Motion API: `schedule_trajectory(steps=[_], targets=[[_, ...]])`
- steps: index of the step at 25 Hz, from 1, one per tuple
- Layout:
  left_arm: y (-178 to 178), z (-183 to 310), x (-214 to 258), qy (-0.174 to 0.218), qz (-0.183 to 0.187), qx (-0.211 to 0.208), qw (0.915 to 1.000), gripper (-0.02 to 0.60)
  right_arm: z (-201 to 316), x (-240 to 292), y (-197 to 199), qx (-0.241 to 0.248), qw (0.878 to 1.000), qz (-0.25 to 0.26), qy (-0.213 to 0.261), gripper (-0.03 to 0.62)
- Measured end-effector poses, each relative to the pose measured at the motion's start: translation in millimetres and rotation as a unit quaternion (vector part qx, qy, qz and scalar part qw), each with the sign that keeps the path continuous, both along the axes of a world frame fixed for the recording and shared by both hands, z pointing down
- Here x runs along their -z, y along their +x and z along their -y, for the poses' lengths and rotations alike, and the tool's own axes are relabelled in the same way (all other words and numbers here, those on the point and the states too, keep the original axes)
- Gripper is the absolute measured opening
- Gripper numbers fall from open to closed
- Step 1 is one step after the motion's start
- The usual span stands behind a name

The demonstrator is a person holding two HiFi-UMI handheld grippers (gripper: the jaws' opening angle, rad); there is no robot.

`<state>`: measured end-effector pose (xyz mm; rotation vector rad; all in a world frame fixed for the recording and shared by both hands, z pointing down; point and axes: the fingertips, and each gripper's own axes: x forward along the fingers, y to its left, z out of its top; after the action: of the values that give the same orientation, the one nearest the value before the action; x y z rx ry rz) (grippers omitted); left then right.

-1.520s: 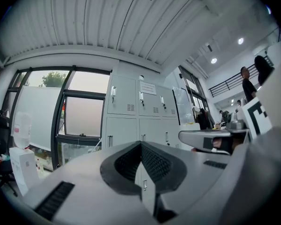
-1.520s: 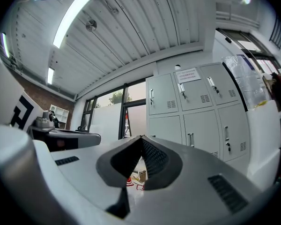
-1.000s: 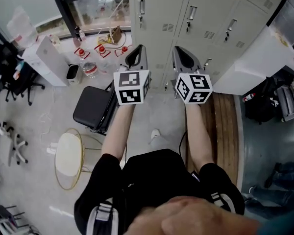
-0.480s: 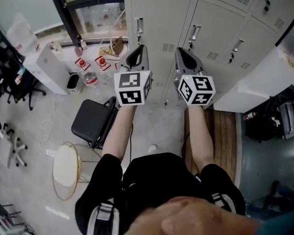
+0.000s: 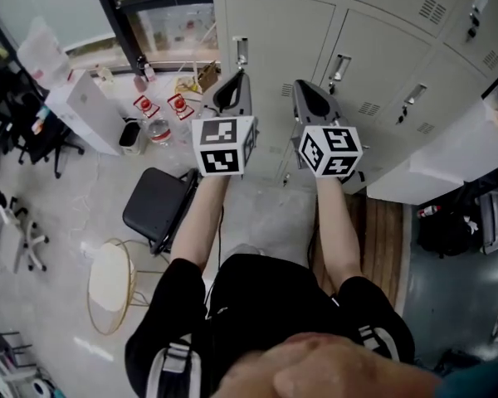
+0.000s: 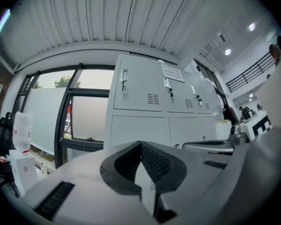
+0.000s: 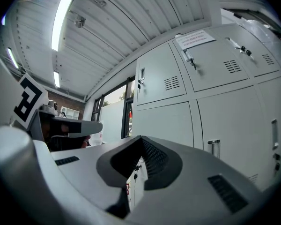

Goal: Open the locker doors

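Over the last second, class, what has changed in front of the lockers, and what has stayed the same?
The person has stepped nearer the lockers, carrying the left gripper and right gripper forward toward the doors. Nothing was taken or released. Both jaws stay shut and empty; all visible doors stay closed.

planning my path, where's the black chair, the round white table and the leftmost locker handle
black chair (image 5: 156,199), head view, middle of the seat
round white table (image 5: 109,276), head view, middle of the top
leftmost locker handle (image 5: 241,50), head view, metal latch

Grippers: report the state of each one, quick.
Left gripper: closed, holding nothing.
Right gripper: closed, holding nothing.
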<state>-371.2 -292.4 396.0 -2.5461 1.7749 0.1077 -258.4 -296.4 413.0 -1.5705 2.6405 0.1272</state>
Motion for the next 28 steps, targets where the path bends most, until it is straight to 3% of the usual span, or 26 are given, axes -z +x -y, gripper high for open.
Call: schedule_trajectory(steps=[8,13,19,23,28], targets=[[-15,28,8,0.003,-0.032,0.021,0.9992,0.011,28,8,-11,-0.001,0.999,0.034,-0.012,0.018],[-16,43,29,0.032,0.030,0.032,0.9985,0.011,41,23,-22,-0.003,1.000,0.024,-0.003,0.018],[-20,59,51,0.053,0.052,0.014,0.9971,0.011,52,26,-27,-0.004,1.000,0.029,0.000,0.018],[-21,65,73,0.099,0.096,0.019,0.9903,0.011,58,27,-33,-0.003,1.000,0.023,0.000,0.018],[-24,73,102,0.139,0.107,0.021,0.9843,0.011,63,32,-36,0.001,1.000,0.016,0.009,0.018]])
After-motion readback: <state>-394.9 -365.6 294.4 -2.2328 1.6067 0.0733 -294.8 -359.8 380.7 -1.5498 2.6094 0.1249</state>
